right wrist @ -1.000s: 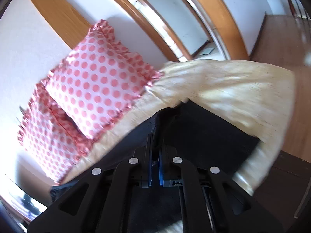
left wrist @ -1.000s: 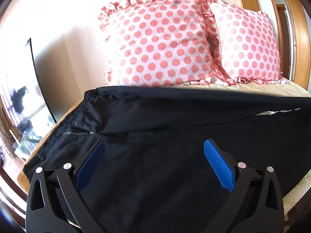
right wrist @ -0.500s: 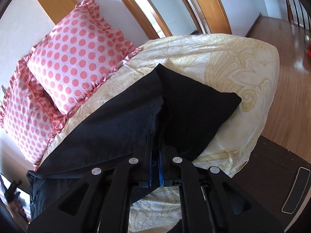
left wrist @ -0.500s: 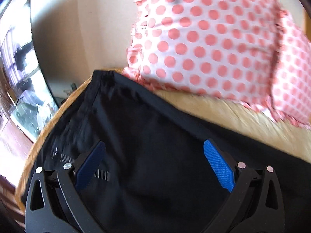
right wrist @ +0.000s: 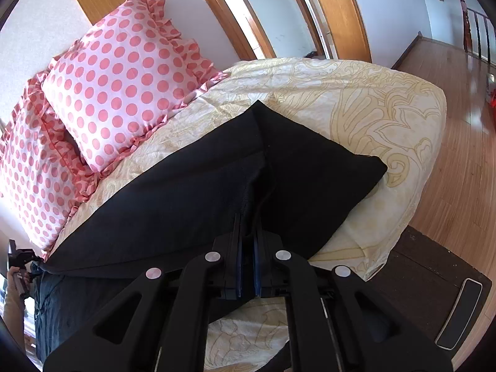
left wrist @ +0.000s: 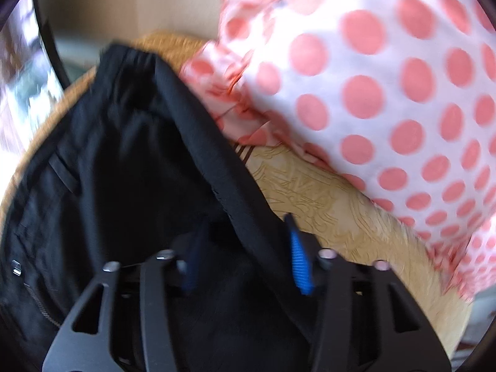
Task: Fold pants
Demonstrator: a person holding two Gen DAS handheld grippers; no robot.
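A: Where are the black pants [right wrist: 192, 204] lying right now?

B: They are lying across the cream patterned bedspread [right wrist: 365, 105], just beside the two pink polka-dot pillows [right wrist: 124, 86]. In your right wrist view the leg end is sitting toward the foot of the bed, near the wooden floor [right wrist: 458, 161].

A: What is your right gripper [right wrist: 247, 266] doing?

B: You are pinching a raised fold of the pants with it; the jaws are clamped tight on the black cloth, and the fabric is tenting up from the pinch.

A: And your left gripper [left wrist: 245, 254]?

B: You are closing its jaws at the waistband end [left wrist: 133, 62], beside a pillow [left wrist: 387, 86]. The hemmed edge of the pants is running between the blue pads [left wrist: 299, 260]. That view is blurring, so I cannot tell whether the pads are pressing the cloth yet.
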